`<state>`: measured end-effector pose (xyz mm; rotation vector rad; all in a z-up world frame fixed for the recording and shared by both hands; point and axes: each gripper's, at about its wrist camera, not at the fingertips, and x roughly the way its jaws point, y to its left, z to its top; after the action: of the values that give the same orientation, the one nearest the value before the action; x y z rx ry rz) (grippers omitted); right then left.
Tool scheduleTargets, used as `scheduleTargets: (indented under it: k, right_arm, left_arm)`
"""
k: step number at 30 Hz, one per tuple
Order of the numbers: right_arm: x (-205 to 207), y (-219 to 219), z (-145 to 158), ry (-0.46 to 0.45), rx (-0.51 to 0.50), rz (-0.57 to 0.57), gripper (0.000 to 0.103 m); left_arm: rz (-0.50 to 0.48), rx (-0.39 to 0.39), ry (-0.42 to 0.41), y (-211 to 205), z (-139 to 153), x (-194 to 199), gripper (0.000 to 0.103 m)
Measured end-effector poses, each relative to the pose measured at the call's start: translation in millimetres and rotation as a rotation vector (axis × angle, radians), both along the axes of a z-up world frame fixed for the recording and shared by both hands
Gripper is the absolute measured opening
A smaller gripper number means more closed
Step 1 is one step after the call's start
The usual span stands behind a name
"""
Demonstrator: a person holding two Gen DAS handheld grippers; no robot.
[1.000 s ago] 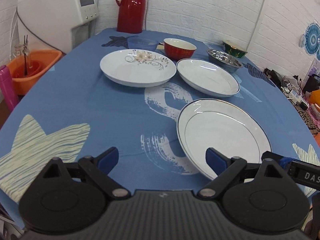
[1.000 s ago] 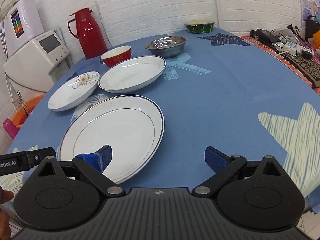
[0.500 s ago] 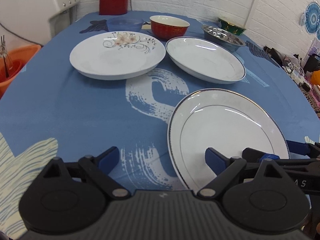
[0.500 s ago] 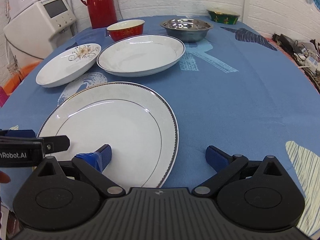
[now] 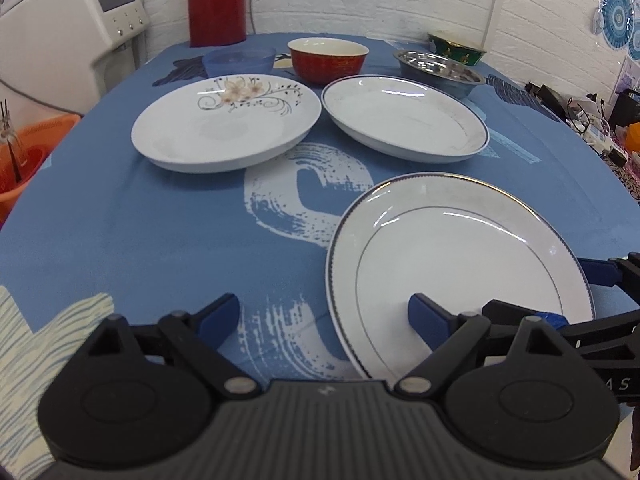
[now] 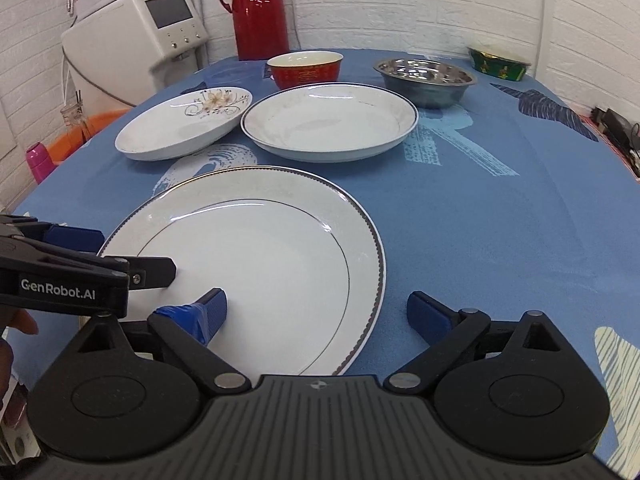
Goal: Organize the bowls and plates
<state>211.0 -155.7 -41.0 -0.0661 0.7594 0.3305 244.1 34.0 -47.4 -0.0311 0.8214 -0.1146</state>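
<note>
Left gripper [image 5: 324, 318]: jaws wide apart, held low, level. Right gripper [image 6: 316, 312]: jaws wide apart, held low, close beside left.

Gold-rimmed plate [image 5: 460, 256] under wide-spread left gripper [image 5: 324, 316], right finger above it

both wrist cameras are sitting low at the near table [image 5: 120, 216] edge, looking across toward the red flask [image 5: 217, 0]. the left one is viewing the rimmed plate [image 5: 460, 264] from its left, the right one from its right; both are sharing it close up.
</note>
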Motion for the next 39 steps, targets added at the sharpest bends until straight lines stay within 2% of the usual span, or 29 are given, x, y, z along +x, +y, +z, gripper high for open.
scheduleTargets:
  k: [2, 3, 4, 6, 8, 12, 15, 19, 26, 33, 39]
  right_arm:
    - [0, 3, 1, -0.002, 0.002, 0.045, 0.073]
    - [0, 5, 2, 0.0, 0.005, 0.066, 0.069]
    - [0, 7, 4, 0.003, -0.007, 0.064, 0.068]
    - [-2, 6, 4, 0.01, 0.003, 0.058, 0.067]
    - [-4, 8, 5, 0.02, 0.006, 0.036, 0.068]
    - [-11, 21, 7, 0.043, 0.0, -0.008, 0.069]
    - [-20, 33, 10, 0.046, 0.052, 0.004, 0.07]
    - [-24, 67, 22, -0.008, 0.07, 0.08, 0.072]
    - [-7, 129, 17, -0.008, 0.139, 0.192, 0.072]
    - [8, 156, 5, 0.027, 0.109, 0.196, 0.073]
    - [9, 164, 3, 0.007, 0.074, 0.211, 0.074]
  left_arm:
    - [-0.046, -0.009, -0.022, -4, 2, -2, 0.069]
    - [-0.075, -0.014, -0.03, -7, 4, -3, 0.054]
    - [-0.096, -0.018, -0.034, -10, 5, -4, 0.047]
    - [-0.098, -0.017, -0.04, -12, 4, -4, 0.044]
    - [-0.096, -0.06, -0.034, -8, 5, -3, 0.03]
    - [-0.075, -0.066, -0.024, -2, 6, -10, 0.029]
    - [-0.026, -0.068, -0.017, 13, 10, -18, 0.029]
    - [0.049, -0.071, -0.033, 51, 23, -33, 0.029]
    - [0.194, -0.006, -0.06, 112, 30, -38, 0.029]
    - [0.218, -0.024, -0.04, 142, 10, -18, 0.029]
    - [0.222, -0.034, -0.053, 150, 7, -12, 0.03]
